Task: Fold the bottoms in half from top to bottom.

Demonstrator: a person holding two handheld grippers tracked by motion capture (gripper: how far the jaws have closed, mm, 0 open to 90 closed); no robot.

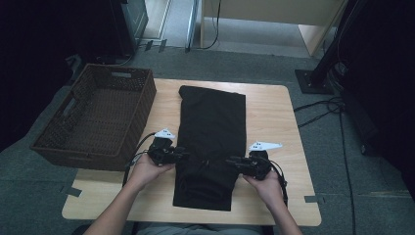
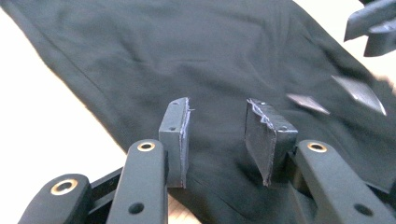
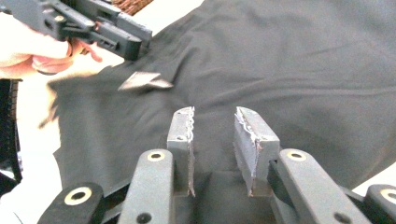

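Claws are hovering part-open and empty, left claw and right claw, over black trousers lying on the desk.

One black garment, one wicker basket, two grippers

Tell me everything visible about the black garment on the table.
The black garment is a plain, matte, soft fabric, folded into a long narrow rectangle lying flat down the middle of the wooden table. Its far end is smooth; the near part shows slight creases. The left gripper and right gripper point at its two long edges, jaws open with nothing pinched between them. A brown wicker basket stands apart on its left.
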